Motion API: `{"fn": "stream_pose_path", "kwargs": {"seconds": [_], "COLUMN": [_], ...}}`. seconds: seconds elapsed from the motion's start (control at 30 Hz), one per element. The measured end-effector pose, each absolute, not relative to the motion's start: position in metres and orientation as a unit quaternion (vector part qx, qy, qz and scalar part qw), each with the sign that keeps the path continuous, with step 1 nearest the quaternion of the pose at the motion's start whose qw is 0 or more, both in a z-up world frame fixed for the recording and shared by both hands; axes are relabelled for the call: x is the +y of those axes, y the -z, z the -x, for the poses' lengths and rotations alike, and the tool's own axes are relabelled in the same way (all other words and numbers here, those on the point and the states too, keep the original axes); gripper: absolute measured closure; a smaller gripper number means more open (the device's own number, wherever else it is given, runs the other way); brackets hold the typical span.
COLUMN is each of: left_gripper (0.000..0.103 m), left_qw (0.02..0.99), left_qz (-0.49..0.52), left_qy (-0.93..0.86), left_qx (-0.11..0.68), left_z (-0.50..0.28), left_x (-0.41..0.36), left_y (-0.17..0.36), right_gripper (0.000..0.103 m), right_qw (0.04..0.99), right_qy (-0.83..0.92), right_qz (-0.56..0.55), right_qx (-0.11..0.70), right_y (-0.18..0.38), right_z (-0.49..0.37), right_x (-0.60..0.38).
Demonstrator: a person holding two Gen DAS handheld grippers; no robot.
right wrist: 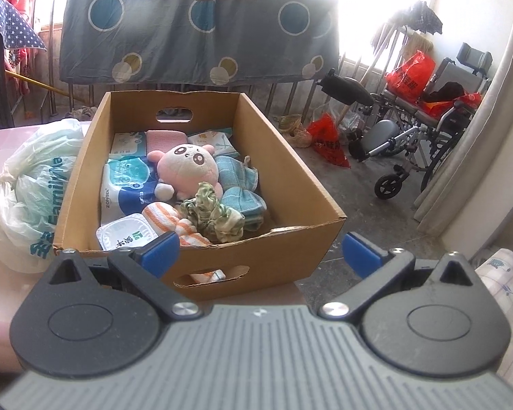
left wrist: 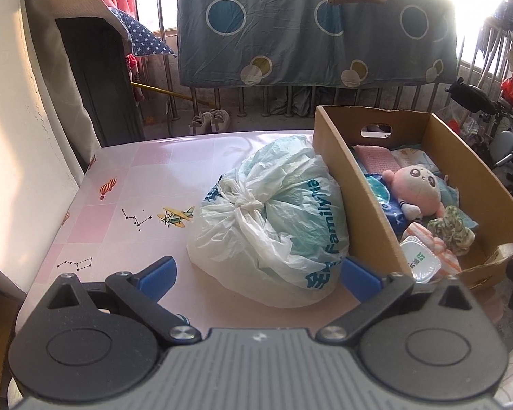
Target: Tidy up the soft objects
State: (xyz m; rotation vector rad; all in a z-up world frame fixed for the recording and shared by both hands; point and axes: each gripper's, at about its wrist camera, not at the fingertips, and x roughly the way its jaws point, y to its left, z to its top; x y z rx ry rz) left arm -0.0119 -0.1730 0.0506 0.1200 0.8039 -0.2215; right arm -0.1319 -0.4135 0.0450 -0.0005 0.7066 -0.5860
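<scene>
We saw a crinkled, knotted plastic bag (left wrist: pixel 273 225) between the wide-spread left gripper (left wrist: pixel 256 275); right gripper (right wrist: pixel 261 253) spread wide before the cardboard box (right wrist: pixel 290 239).

Harsh backlit daylight, blown-out glare at upper right, fisheye-bent edges, slightly soft focus.

Grey-blue circle-patterned bedsheet (right wrist: pixel 195 30) hanging over metal window railing (left wrist: pixel 242 100); strong backlight. Grey concrete floor (right wrist: pixel 355 198). Folded silver-framed wheelchair (right wrist: pixel 424 126) at right wall.
</scene>
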Motion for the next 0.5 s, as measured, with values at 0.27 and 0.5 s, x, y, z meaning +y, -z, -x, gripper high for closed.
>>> {"fn": "stream_pose_path", "kwargs": {"seconds": [0.27, 0.5], "left_gripper": [0.000, 0.000], "left_qw": [0.907, 0.904], "left_qz": [-0.071, -0.096], "left_qy": [0.117, 0.125], "left_qx": [0.400, 0.397], "left_z": [0.017, 0.028], "left_x": [-0.195, -0.211], "left_y": [-0.048, -0.046], "right_gripper": [0.001, 0.001], "right_qw": [0.900, 0.900], "right_qy": [0.253, 0.233], "right_qz": [-0.022, -0.056], "right_qx": [0.354, 0.365], "right_y": [-0.040, -0.038], "right_z": [0.124, 0.121], "right_x": [-0.405, -0.404]}}
